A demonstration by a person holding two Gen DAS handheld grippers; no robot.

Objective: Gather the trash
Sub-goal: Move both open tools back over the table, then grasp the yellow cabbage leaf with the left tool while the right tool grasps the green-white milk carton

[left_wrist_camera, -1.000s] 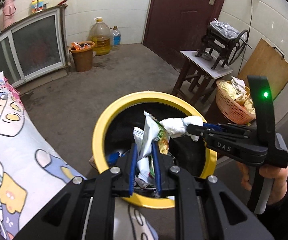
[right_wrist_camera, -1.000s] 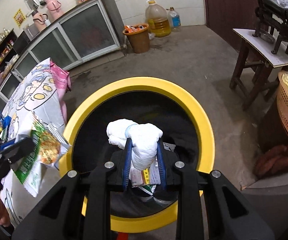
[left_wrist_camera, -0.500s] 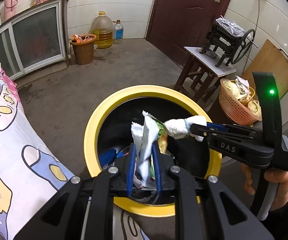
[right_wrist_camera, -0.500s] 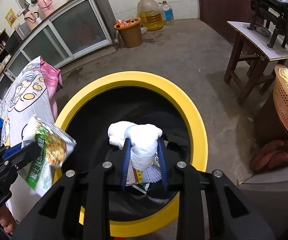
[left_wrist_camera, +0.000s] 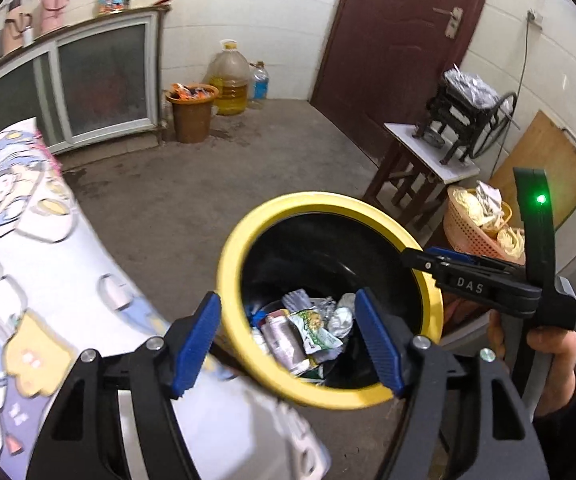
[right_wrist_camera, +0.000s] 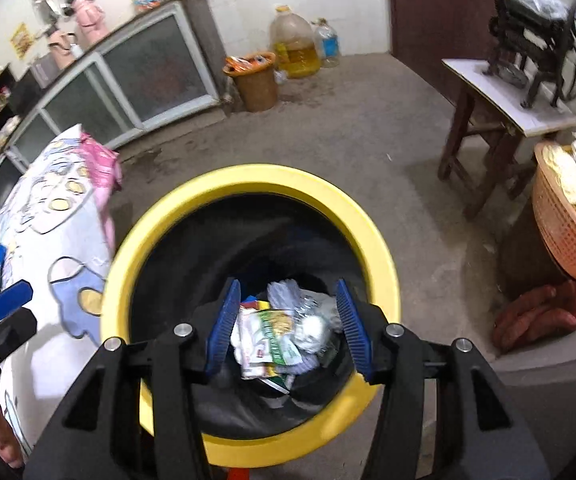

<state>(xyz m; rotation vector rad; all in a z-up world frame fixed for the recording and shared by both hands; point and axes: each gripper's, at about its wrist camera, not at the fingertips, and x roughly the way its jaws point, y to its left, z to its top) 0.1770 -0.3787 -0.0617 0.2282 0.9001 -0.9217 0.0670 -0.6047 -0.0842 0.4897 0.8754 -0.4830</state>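
Both claws, left (left_wrist_camera: 288, 340) and right (right_wrist_camera: 288, 328), gape empty above the bin (right_wrist_camera: 160, 232); wrapper (right_wrist_camera: 276, 336) and tissue (right_wrist_camera: 313, 328) lie inside, further trash unconfirmed.

The bin (right_wrist_camera: 379, 240) has a yellow rim and is black inside, and the packet (right_wrist_camera: 276, 336) in it is green and white. Both grippers (left_wrist_camera: 288, 340) (right_wrist_camera: 286, 324) are black with blue pads (left_wrist_camera: 198, 338). The cloth (left_wrist_camera: 36, 264) is white with blue and yellow cartoon figures; the basket (right_wrist_camera: 563, 236) is orange.
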